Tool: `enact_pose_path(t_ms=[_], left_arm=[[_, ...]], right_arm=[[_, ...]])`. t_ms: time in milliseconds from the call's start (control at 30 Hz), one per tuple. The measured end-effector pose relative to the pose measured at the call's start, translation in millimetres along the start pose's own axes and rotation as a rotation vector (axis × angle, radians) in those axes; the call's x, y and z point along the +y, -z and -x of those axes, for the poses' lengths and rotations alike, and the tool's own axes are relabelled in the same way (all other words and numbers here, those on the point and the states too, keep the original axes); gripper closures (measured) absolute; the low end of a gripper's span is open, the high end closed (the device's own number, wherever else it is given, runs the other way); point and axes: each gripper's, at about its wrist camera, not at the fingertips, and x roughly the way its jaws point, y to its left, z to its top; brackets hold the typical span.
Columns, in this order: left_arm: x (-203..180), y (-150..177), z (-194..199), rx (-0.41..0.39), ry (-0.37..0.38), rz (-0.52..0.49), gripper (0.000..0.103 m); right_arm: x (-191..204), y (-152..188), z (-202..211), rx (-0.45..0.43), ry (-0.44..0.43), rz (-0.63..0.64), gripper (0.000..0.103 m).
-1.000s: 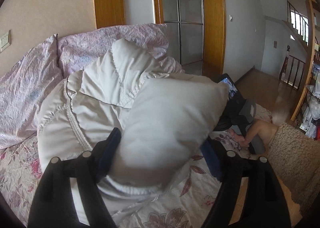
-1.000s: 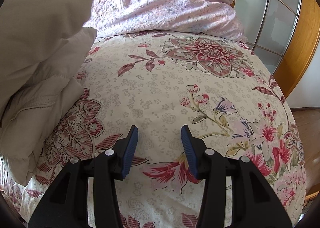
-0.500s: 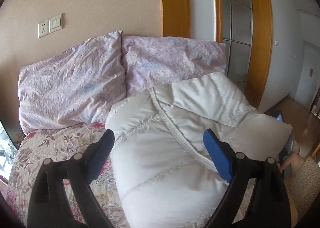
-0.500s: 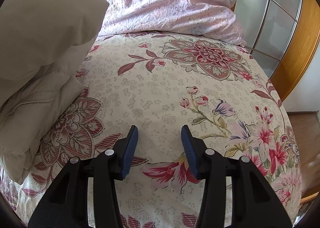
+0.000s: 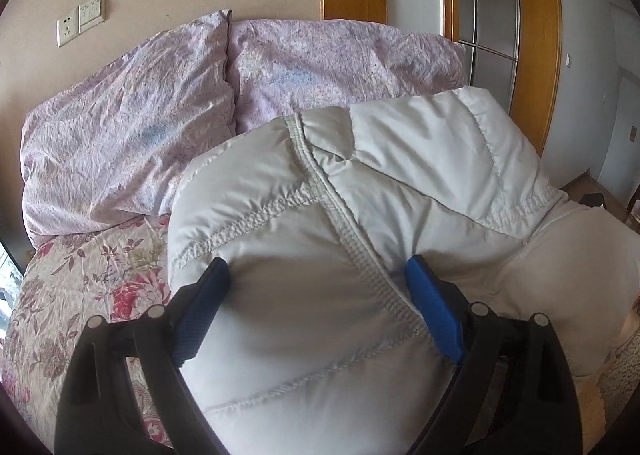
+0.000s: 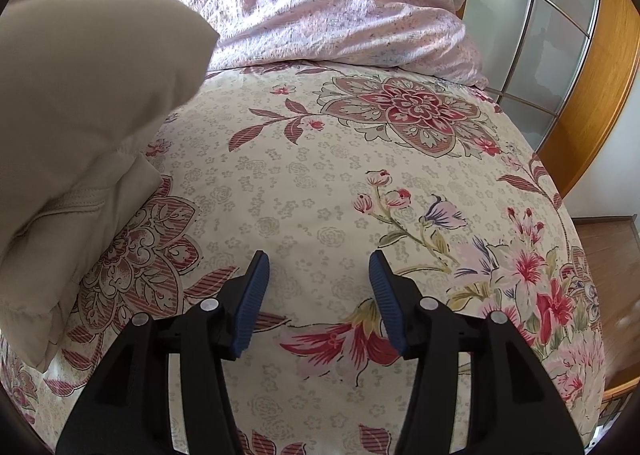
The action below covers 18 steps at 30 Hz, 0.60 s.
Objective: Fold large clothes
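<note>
A bulky cream-white padded jacket (image 5: 360, 215) lies bunched on the flowered bed. In the left wrist view my left gripper (image 5: 316, 275) has its blue-padded jaws spread wide around a thick fold of the jacket; both pads press into the fabric. In the right wrist view the same jacket (image 6: 72, 103) fills the left side. My right gripper (image 6: 318, 263) is open and empty, just above the flowered bedspread (image 6: 360, 159), to the right of the jacket and apart from it.
Two pale pink pillows (image 5: 132, 127) lean against the wall at the head of the bed. A wooden-framed glass door (image 6: 560, 35) stands past the bed's right edge. A wall socket and switch (image 5: 80, 25) sit above the pillows.
My left gripper swung left toward the pillows and moved in on the jacket; a thick fold now sits between its pads. The jacket's top shifted right in the right wrist view. The right gripper stayed put.
</note>
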Motion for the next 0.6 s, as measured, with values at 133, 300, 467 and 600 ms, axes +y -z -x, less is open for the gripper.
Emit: enact_pose_path(t_ms=[133,300,467,600], left_arm=[[-12,7,-9,0.012,-0.007,-0.027,0.014],[-31,17,-22,0.020,-0.011,-0.069,0.013],[-45,25,-34,0.031,-0.015,-0.096,0.013],[-47,25,-43,0.046,-0.018,-0.110,0.013]], right_arm=[[-1,0,-1,0.001,-0.001,-0.003,0.048],[-4,0,-2,0.003,0.002,-0.010,0.045],[-10,0,-4,0.014,0.010,-0.043,0.034],[-17,0,-7,0.035,0.045,-0.100,0.014]])
